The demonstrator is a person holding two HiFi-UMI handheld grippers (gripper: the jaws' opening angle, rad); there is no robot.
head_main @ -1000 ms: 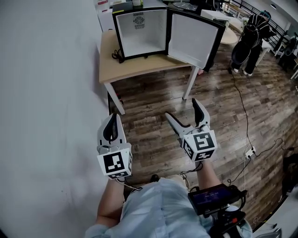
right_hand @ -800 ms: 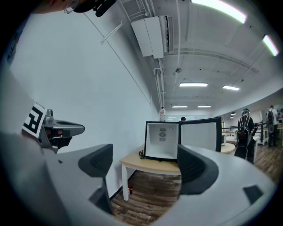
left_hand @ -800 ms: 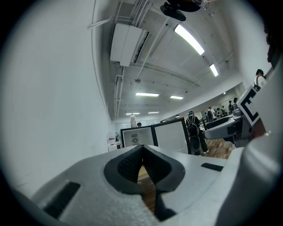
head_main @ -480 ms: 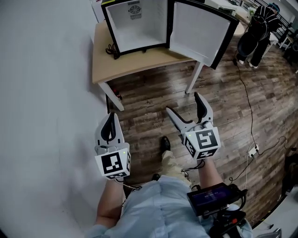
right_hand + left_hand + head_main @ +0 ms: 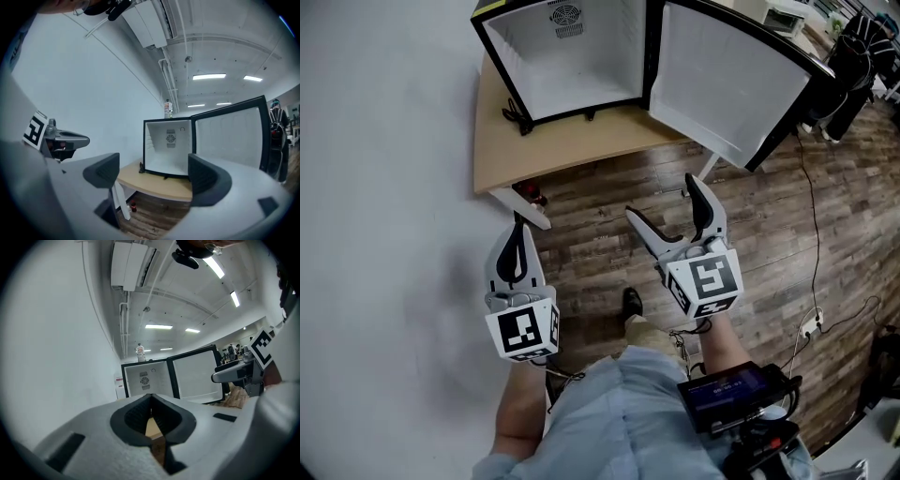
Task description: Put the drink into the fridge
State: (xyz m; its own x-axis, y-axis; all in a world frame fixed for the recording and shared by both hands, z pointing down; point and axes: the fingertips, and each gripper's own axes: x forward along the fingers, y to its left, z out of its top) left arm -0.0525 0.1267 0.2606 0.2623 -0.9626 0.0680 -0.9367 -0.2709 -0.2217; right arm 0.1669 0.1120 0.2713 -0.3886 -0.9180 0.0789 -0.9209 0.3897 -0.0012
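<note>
Two grippers out front, level, aimed at the fridge (image 5: 572,66). Left gripper (image 5: 519,225): jaws pressed together, nothing between. Right gripper (image 5: 661,199): jaws spread wide, empty. Fridge small, black case, white bare interior, round vent on the back wall; door (image 5: 722,84) swung open to the right. It sits on a light wood table (image 5: 572,141) against the white wall (image 5: 384,234). Small dark-red bottle (image 5: 133,205) upright on the plank floor (image 5: 600,253) beside the table leg; pale bottle (image 5: 167,109) with a red band on the fridge top. Which one is the drink, cannot tell.
</note>
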